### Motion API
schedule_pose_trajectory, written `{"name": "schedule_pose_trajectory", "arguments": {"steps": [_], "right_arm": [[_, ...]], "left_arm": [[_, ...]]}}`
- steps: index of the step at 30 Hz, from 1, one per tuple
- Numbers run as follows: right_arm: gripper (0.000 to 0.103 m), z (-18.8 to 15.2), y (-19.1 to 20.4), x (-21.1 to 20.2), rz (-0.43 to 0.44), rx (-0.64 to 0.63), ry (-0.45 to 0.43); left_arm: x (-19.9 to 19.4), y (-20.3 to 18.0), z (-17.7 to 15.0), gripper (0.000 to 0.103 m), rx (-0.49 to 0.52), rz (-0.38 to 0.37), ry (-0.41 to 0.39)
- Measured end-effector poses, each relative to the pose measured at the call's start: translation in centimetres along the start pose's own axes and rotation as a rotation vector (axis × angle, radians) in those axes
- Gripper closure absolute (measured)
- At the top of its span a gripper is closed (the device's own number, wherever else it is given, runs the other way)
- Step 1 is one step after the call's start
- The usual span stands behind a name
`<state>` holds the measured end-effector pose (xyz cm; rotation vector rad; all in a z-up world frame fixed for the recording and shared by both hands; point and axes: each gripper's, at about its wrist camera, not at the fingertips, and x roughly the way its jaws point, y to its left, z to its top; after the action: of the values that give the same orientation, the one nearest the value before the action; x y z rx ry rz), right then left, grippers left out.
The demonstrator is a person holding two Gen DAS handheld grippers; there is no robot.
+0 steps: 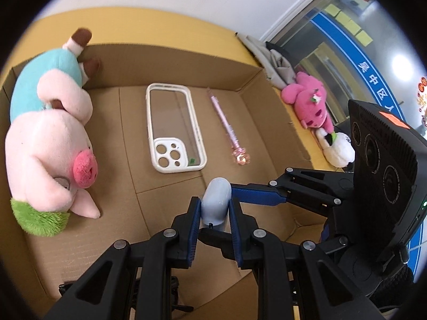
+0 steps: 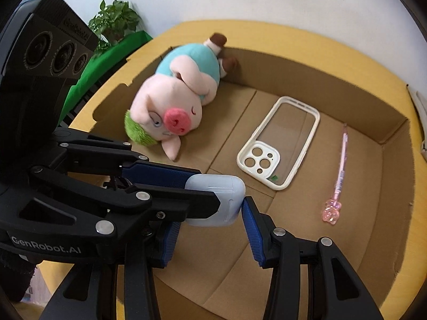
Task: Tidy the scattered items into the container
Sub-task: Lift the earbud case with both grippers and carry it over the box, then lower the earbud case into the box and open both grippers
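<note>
1. Earbud case (image 1: 215,202), pale blue, rounded: clamped between my left gripper's (image 1: 214,208) blue pads, hanging over the cardboard box (image 1: 170,56), above its floor and near the front edge.
2. In the right wrist view the same earbud case (image 2: 216,200) sits in my left gripper (image 2: 213,186), which comes in from the left; one finger crosses in front of the case.
3. My right gripper (image 2: 210,229): jaws apart, about half spread. Its right pad touches or nearly touches the case's side; the left pad stands clear. I cannot tell if there is real contact, but it is not clamped on anything.
4. From the left wrist view, only one blue finger of my right gripper (image 1: 256,193) shows, reaching toward the case from the right.
5. Phone case (image 1: 174,128), cream rim and clear back: flat on the box floor, mid-box, camera cutout toward me. Also seen at (image 2: 280,141).
6. Pink pen (image 1: 229,130) with a clear pink topper: flat on the floor just right of the phone case, apart from it. Also at (image 2: 339,176).
7. Pig plush (image 1: 50,130), pink with a teal shirt and green hair: on its side at the box's left, feet against the back wall. Also at (image 2: 181,101).
8. Outside the box, right side: pink plush (image 1: 309,104) on the yellow table (image 1: 186,24), with a white plush (image 1: 337,149) touching it below.
9. Potted plant (image 2: 114,18) at far left, behind the table.
</note>
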<state>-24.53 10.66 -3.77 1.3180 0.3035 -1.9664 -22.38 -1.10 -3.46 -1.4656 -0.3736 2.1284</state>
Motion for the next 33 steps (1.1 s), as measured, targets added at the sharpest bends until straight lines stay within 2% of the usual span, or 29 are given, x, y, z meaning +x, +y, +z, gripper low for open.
{"name": "schedule_pose_trajectory", "arguments": {"steps": [13, 29, 33], "right_arm": [[0.054, -0.1, -1.6, 4.0, 0.035, 0.042, 0.105], [0.054, -0.7, -2.1, 5.7, 0.023, 0.059, 0.138], [0.054, -0.9, -2.1, 5.9, 0.020, 0.058, 0.143]], "left_arm": [[3.5, 2.1, 0.2, 0.083, -0.058, -0.004, 0.110], [4.9, 3.1, 0.1, 0.082, -0.069, 0.008, 0.132], [4.9, 3.2, 0.0, 0.079, -0.066, 0.064, 0.122]]}}
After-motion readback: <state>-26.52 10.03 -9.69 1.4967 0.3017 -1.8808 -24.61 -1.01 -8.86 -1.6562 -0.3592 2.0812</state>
